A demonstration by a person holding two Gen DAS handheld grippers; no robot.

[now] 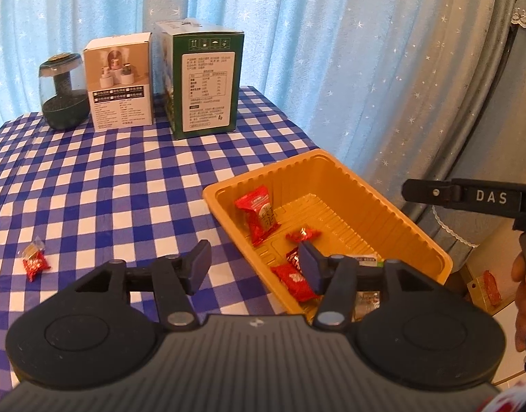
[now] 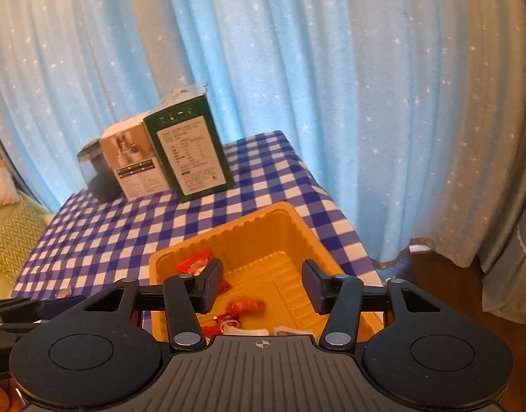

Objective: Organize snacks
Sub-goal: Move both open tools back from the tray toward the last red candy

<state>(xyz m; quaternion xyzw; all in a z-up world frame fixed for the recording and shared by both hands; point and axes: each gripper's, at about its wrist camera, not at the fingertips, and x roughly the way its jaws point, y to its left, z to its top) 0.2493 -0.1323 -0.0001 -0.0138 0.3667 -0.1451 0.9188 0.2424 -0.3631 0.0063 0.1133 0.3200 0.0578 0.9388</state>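
We hold our left gripper (image 1: pixel 254 264) spread and empty over the near-left rim of the orange tray (image 1: pixel 335 168); our right gripper (image 2: pixel 261 283), also spread, hovers above it; the ribbed, glossy plastic tray runs its long axis away toward the back-left, holding crinkly red snack packets (image 1: pixel 259 214); one red candy (image 1: pixel 34 262) lies apart on the checked cloth (image 1: pixel 108 178).

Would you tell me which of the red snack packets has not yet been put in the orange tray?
The small red packet lying alone on the checked tablecloth, left of the left tool. The other red packets lie inside the tray.
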